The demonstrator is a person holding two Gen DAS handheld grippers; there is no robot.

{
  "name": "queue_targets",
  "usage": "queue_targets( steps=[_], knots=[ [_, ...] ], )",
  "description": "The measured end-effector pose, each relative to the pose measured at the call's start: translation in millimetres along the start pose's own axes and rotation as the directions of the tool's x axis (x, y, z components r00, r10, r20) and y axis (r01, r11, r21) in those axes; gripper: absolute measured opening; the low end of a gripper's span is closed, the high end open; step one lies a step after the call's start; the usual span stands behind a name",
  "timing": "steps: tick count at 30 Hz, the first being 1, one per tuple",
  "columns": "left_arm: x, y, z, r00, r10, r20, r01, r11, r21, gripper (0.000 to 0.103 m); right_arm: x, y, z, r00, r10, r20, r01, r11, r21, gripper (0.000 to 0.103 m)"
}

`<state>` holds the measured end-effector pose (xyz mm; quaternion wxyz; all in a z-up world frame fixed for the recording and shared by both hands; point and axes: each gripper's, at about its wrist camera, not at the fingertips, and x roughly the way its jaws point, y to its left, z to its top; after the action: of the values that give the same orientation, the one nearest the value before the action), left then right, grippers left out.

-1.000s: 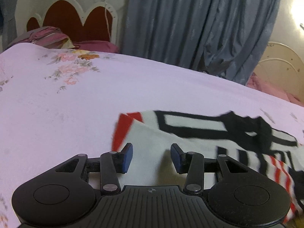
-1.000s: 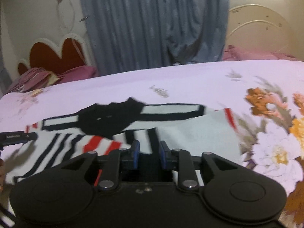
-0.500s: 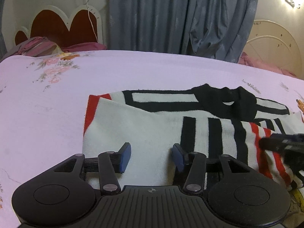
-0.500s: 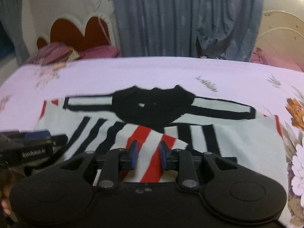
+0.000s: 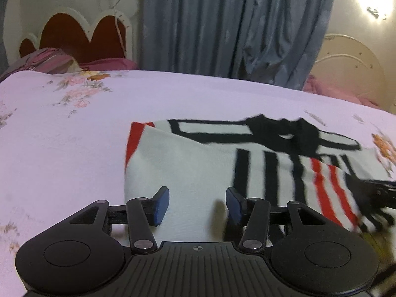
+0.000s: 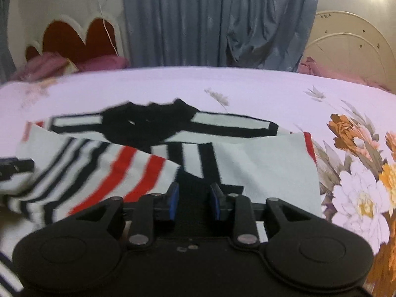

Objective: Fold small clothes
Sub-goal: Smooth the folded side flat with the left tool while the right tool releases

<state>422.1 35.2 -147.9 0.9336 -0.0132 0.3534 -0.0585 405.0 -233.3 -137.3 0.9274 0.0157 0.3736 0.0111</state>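
A small white sweater [image 5: 188,163] with black and red stripes and a black collar [image 5: 287,131] lies on the lilac floral bedsheet [image 5: 74,153]. A striped flap [image 6: 106,170] is folded across its middle. My left gripper [image 5: 197,198] hovers open over the plain white near part, with nothing between its pads. My right gripper [image 6: 193,194] is at the sweater's near edge. Its jaws are opening, with a black piece of the knit [image 6: 191,185] in the gap and the pads apart from it. Each gripper shows blurred at the other view's edge: the right gripper [image 5: 373,190], the left gripper [image 6: 12,168].
A red headboard with a white scalloped rim [image 5: 79,37] and pink pillows [image 5: 49,59] stand at the far left. Blue-grey curtains [image 5: 235,24] hang behind the bed. A cream round headboard [image 6: 346,49] is at the far right. Large printed flowers [image 6: 358,185] cover the sheet on the right.
The striped flap was carried across and now lies over the sweater's middle. The right jaws have widened a little. The left gripper shifted sideways along the near edge, its jaws slightly wider.
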Motion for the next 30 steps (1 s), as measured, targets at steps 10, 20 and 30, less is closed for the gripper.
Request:
queue_targets(
  steps=[10,20,30],
  knots=[
    [-1.4,-3.0,-37.2,0.999,-0.037,-0.026,0.038,0.998,0.053,0.051,2.7,17.1,-28.5,0.999,-0.019,-0.041,0.016,0.996,-0.086,0.027],
    [-52.2,-25.4,-40.8,0.996,-0.086,-0.018,0.087,0.995,0.046,0.052,-47.6,3.8,-49.2,0.998,0.041,-0.047,-0.042,0.999,-0.018,0.03],
    [-72.2,-50.9,-103.9,0.994,-0.06,-0.087,0.072,0.987,0.146,0.053,-60.7,35.7,-92.8,0.99,0.083,-0.113,-0.103,0.979,-0.178,0.033]
  ],
)
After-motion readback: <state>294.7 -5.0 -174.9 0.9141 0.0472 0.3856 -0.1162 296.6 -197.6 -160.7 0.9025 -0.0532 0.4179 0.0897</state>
